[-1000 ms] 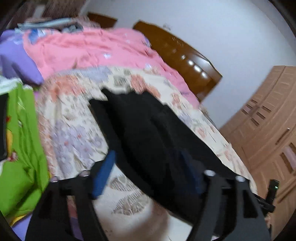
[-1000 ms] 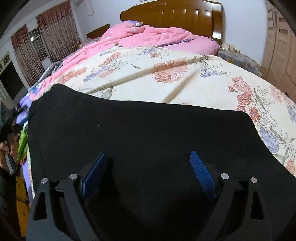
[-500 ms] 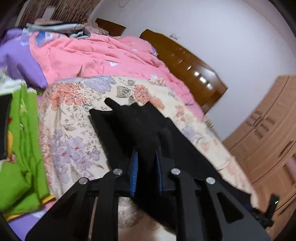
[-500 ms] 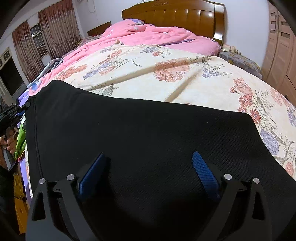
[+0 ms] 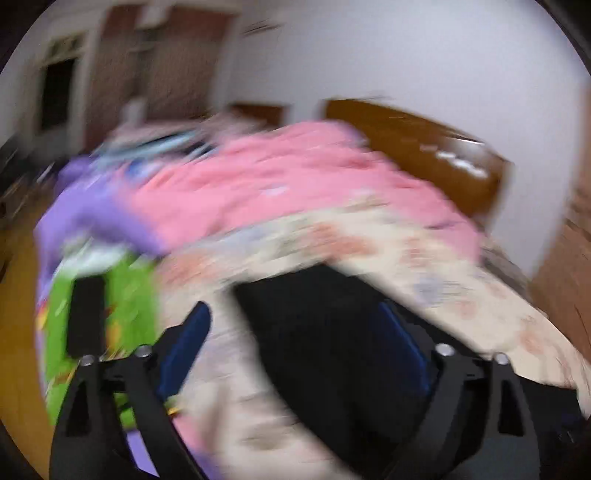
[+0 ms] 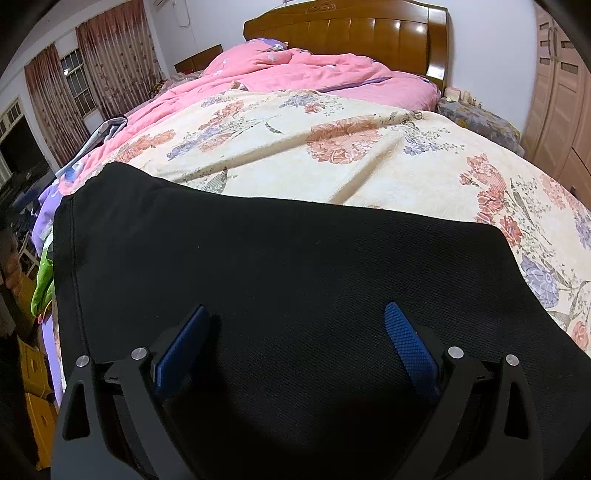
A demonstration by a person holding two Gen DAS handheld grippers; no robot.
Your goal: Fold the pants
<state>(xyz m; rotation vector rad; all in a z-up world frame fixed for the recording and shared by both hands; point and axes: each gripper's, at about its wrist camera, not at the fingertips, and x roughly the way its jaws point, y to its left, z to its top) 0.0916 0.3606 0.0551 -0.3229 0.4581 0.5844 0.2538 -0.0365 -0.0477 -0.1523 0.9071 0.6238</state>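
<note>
Both tongs [image 6: 297, 339] over black pants [image 6: 295, 258]

We see the left wrist view smeared by motion blur throughout; the right wrist view is sharp, evenly lit, with glare on the headboard [image 6: 369, 33] and fisheye-dark corners.

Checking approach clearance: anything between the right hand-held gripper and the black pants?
Nothing visible. The right hand-held gripper hangs with jaws apart directly over the black pants, which lie flat on the floral bedspread; only bare black fabric shows between and ahead of the fingers.
</note>
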